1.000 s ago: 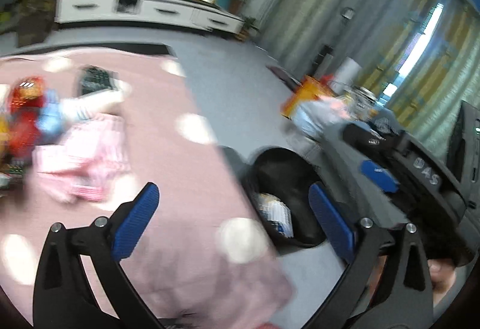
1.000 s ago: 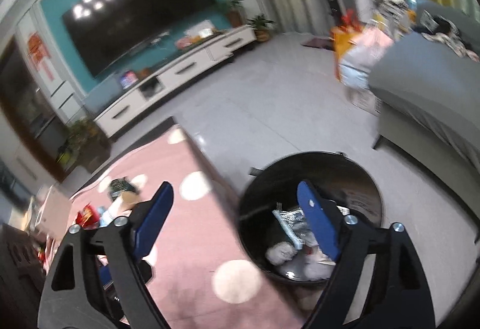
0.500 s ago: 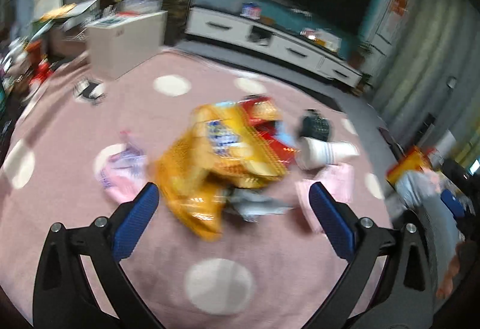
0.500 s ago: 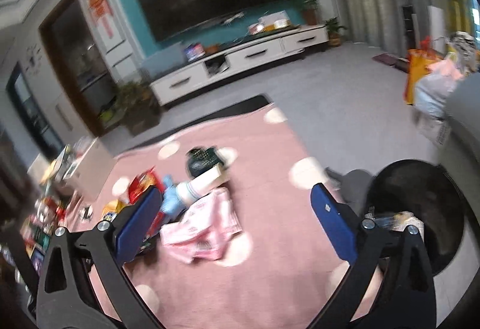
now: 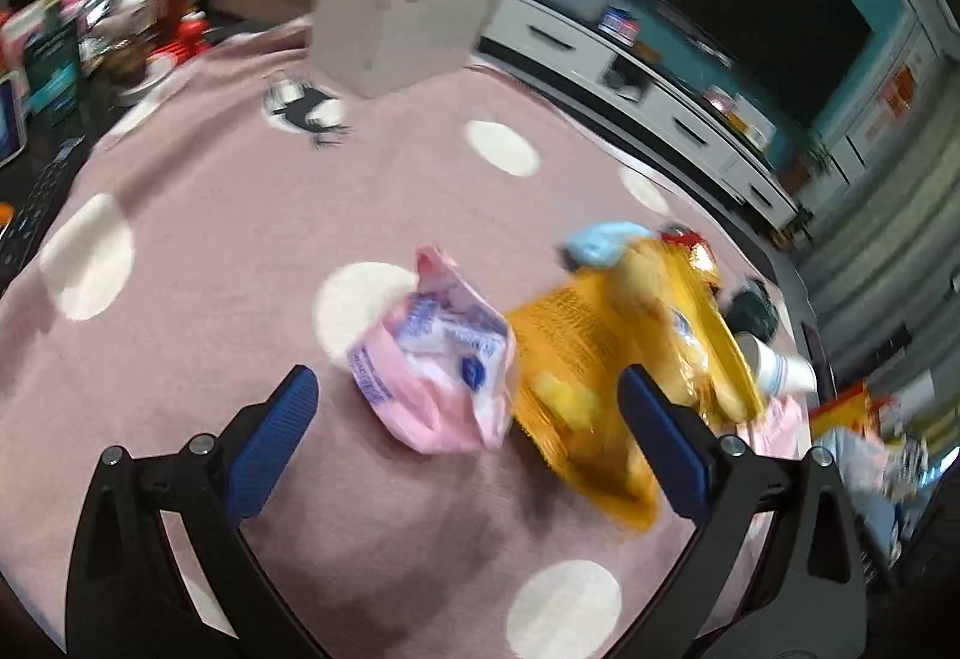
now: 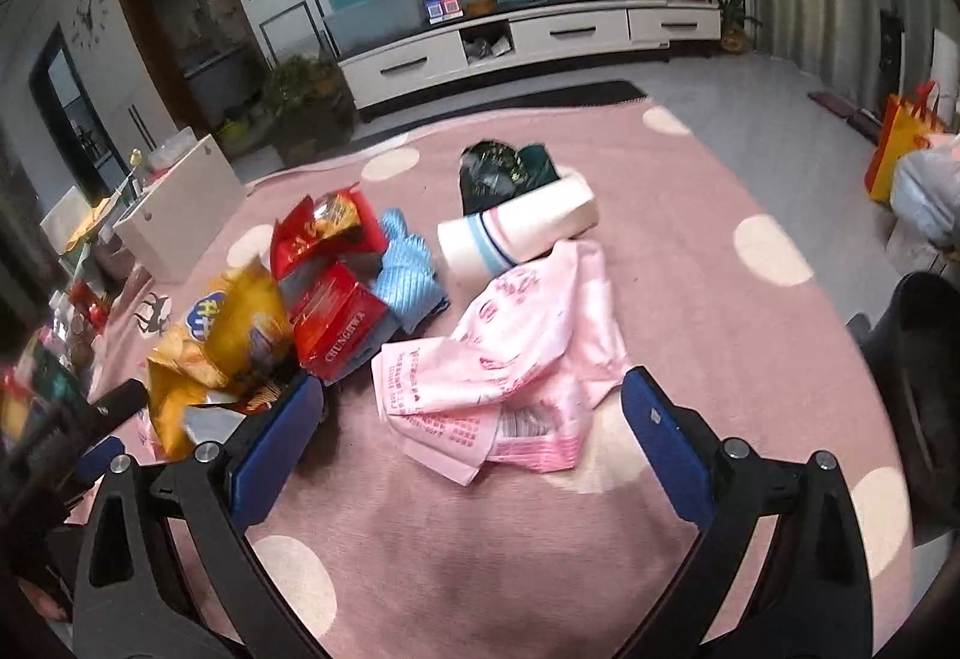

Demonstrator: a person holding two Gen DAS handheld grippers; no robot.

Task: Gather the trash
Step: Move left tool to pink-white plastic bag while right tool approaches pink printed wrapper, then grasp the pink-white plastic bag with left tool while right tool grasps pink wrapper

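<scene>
Right gripper point(image 6: 471, 440): jaws fully spread, empty, framing the pink wrapper point(image 6: 510, 353) at centre frame on the pink rug point(image 6: 690, 299). Left gripper point(image 5: 465, 434): jaws spread, empty, above a small pink packet point(image 5: 441, 377) at centre; yellow chip bag point(image 5: 606, 377) lies right of it.

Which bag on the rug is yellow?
The chip bag, crumpled at the pile's left end. The big flat bag is pink, and the one behind is red.
</scene>
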